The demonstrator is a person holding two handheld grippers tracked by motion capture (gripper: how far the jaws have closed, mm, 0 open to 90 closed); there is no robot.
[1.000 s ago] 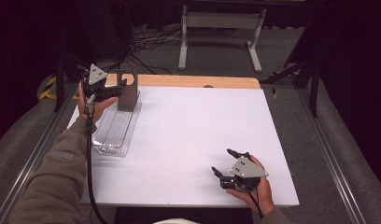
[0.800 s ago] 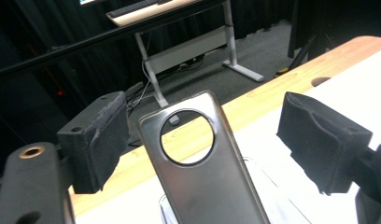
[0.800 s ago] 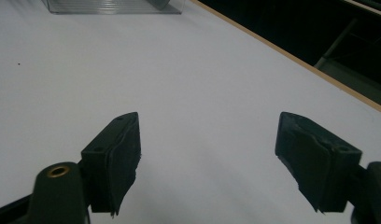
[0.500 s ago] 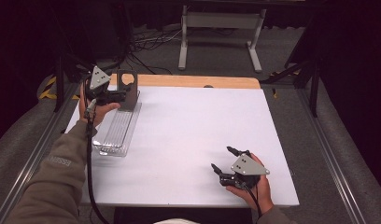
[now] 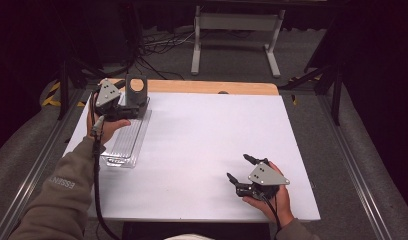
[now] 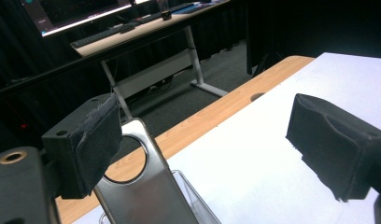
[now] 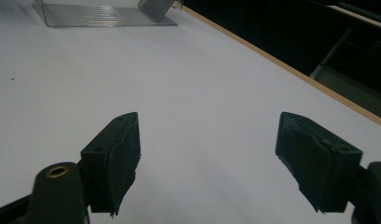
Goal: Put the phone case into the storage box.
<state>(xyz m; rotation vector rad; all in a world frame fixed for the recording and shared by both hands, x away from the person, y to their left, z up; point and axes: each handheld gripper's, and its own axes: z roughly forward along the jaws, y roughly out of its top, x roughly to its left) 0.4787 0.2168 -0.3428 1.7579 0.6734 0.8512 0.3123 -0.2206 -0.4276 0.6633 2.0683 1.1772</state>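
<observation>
Hovering at the far left of the white surface (image 5: 202,145), the left gripper (image 6: 202,140) is keeping its fingers (image 6: 93,144) spread beside a metal plate (image 5: 136,90) with a round hole, which is standing at the far end of a clear tray (image 5: 124,145). Resting near the right, the right gripper (image 5: 239,167) is holding its fingers (image 7: 114,158) spread, pinching nothing.

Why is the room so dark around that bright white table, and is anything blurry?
High view: light falls on the white table, leaving surroundings dim. Left gripper view: the metal plate reflects a soft sheen. Right gripper view: the near pads look soft and blurred.
</observation>
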